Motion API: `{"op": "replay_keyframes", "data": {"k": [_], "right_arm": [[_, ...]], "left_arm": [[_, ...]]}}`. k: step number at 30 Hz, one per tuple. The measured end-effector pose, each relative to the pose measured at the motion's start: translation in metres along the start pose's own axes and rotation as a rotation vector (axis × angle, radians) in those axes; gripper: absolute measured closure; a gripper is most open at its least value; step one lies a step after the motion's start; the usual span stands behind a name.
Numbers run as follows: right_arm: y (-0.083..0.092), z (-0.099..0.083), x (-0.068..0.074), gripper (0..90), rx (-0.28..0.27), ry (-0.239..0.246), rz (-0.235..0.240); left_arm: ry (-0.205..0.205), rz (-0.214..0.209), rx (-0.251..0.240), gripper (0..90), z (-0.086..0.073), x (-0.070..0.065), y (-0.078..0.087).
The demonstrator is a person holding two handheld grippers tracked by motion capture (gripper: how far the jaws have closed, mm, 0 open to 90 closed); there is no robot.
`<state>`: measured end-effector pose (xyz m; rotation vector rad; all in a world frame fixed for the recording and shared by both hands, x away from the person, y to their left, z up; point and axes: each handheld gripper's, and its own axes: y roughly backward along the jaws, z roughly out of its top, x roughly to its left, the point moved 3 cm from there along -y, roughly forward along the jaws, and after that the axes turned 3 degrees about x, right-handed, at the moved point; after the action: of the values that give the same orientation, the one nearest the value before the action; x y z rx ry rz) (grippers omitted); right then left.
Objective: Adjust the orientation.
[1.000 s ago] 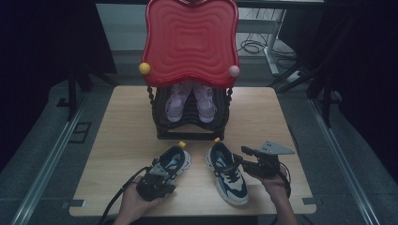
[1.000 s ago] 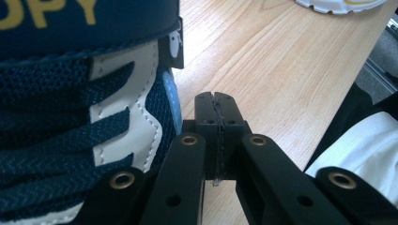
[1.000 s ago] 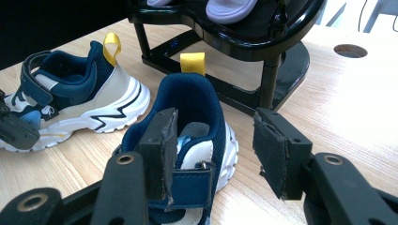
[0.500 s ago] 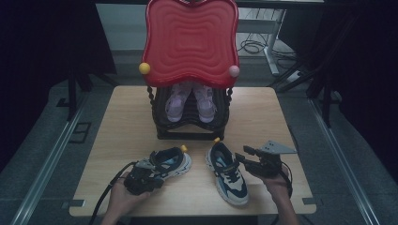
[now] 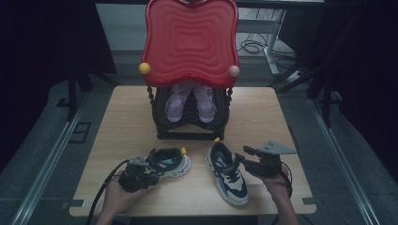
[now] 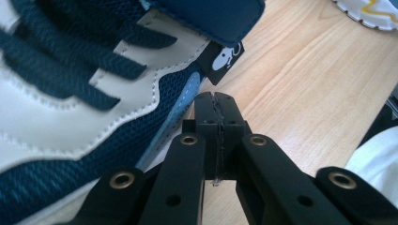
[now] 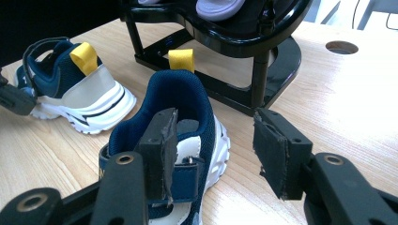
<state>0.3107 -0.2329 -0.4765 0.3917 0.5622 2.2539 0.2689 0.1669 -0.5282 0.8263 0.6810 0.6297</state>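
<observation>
Two sneakers on table | left gripper fingers together beside left sneaker | right gripper fingers apart

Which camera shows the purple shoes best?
The high view: both purple shoes sit side by side on the black rack. The right gripper view catches just their soles along its top edge.

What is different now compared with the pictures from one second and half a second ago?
The left gripper, jaws shut, has moved to the left along the table's near edge, and the left sneaker has shifted left with it, widening the gap to the right sneaker. Whether the jaws pinch the shoe is unclear. The right gripper, jaws open beside the right sneaker, the red rack and the purple shoes stayed as they were.
</observation>
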Motion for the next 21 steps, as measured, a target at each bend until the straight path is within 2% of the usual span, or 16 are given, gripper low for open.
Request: {"op": "replay_keyframes", "data": {"k": [9,14,21], "right_arm": [[-0.002,-0.001,0.000,49.8,0.005,-0.003,-0.001],[-0.002,-0.001,0.000,49.9,0.006,-0.003,-0.001],[-0.002,-0.001,0.000,49.9,0.008,-0.001,-0.003]], "left_arm": [[0.058,0.032,-0.035,89.8,-0.005,0.021,0.011],[0.074,0.034,-0.043,89.8,-0.007,0.027,0.012],[0.091,0.059,-0.054,89.9,-0.007,0.033,0.010]]}}
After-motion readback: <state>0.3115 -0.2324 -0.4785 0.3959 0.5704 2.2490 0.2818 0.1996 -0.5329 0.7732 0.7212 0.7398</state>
